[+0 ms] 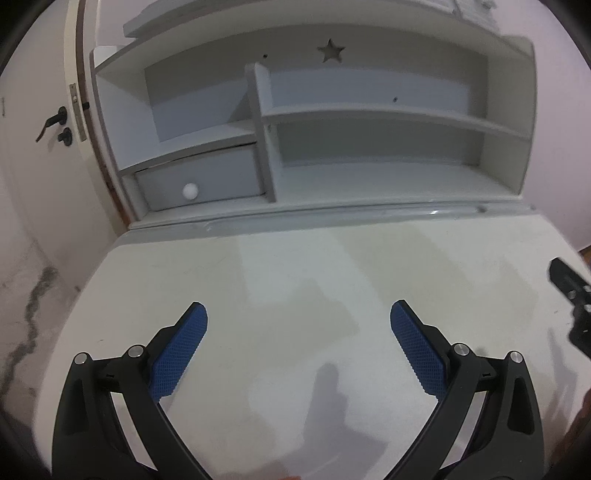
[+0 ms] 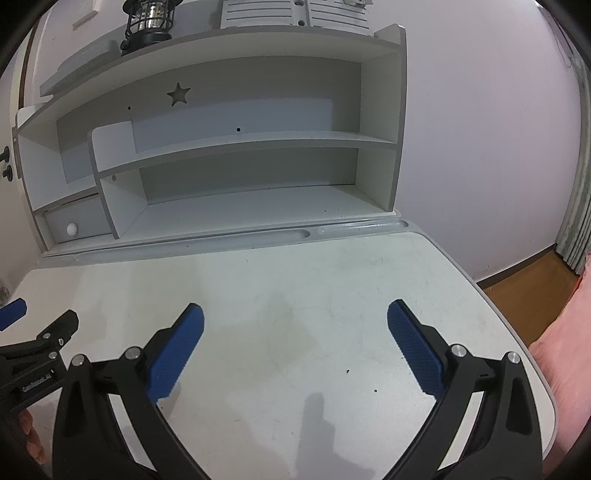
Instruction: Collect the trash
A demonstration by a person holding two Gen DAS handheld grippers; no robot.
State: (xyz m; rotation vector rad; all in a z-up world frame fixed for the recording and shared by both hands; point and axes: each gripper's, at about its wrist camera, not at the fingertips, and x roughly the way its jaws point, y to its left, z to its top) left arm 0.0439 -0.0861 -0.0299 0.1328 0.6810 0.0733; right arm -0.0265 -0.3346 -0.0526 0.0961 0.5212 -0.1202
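Grippers both spread wide, nothing between the blue pads. Left gripper (image 1: 298,314) hovers above the white desk top (image 1: 295,266); right gripper (image 2: 295,314) hovers above the same surface beside it, and each shows at the edge of the other's view. No trash can be made out on the desk in either view; only a few small dark specks (image 2: 362,380) lie near the right gripper's right finger. Behind the desk top runs a grey pen groove (image 2: 258,236), then a white hutch (image 1: 369,110) with open shelves, a star cut-out (image 1: 331,51) in its back panel and a small grey drawer with a round white knob (image 1: 191,191) at lower left. Black lantern (image 2: 149,22) stands on top of the hutch. White door with a black handle (image 1: 51,123) to the left; wood floor (image 2: 524,280) to the right.
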